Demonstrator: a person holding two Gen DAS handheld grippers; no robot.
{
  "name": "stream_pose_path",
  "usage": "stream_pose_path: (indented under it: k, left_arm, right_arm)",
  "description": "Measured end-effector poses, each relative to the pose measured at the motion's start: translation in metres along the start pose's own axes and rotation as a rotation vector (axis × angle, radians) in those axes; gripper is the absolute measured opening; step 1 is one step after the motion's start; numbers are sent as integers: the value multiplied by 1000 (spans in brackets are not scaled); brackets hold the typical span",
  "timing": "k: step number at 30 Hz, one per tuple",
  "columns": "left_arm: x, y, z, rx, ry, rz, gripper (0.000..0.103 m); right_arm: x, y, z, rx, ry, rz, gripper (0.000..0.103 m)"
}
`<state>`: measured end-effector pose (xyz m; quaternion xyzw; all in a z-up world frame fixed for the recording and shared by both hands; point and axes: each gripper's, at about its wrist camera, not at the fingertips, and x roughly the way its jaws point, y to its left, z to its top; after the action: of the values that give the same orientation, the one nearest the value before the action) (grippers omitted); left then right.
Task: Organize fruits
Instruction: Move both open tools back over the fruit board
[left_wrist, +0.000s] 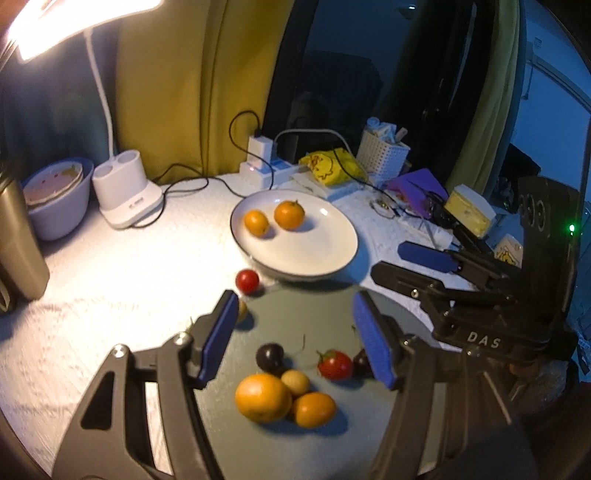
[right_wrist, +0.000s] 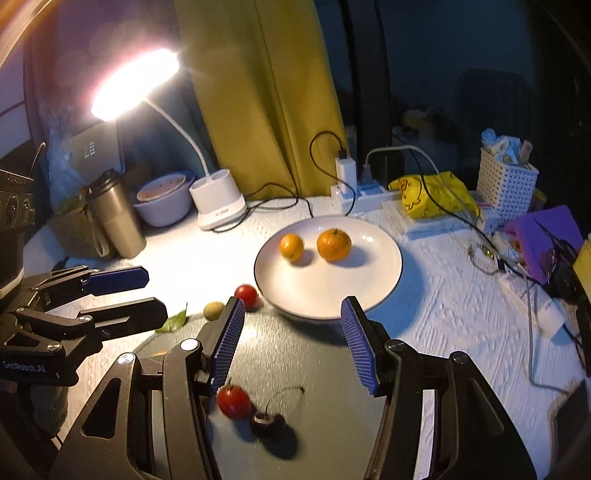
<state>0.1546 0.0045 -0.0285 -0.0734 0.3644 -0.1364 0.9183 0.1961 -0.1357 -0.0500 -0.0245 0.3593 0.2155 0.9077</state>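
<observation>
A white plate (left_wrist: 317, 251) (right_wrist: 369, 284) holds two oranges (left_wrist: 289, 214) (right_wrist: 334, 244). A grey round mat (left_wrist: 314, 317) (right_wrist: 306, 354) carries two oranges (left_wrist: 263, 397), a small yellow fruit (left_wrist: 295, 382), a red tomato (left_wrist: 335, 364) (right_wrist: 233, 402) and dark cherries (left_wrist: 270, 356) (right_wrist: 266, 424). Another red tomato (left_wrist: 247, 281) (right_wrist: 246, 295) and a greenish fruit (right_wrist: 213, 310) lie beside the plate. My left gripper (left_wrist: 299, 336) is open above the mat's fruit. My right gripper (right_wrist: 291, 343) is open over the mat, empty.
A lit desk lamp (right_wrist: 218, 206), a steel tumbler (right_wrist: 116, 218) and stacked bowls (right_wrist: 162, 201) stand at the back left. A power strip with cables (right_wrist: 365, 194), a yellow bag (right_wrist: 432, 195), a white basket (right_wrist: 506, 188) and clutter fill the back right.
</observation>
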Motion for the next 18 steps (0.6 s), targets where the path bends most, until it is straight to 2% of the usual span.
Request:
stream_pose_path:
  k: [18]
  left_arm:
    - [13, 14, -52, -63, 74, 48, 65]
  right_arm:
    - [1, 2, -56, 15, 102, 14, 58]
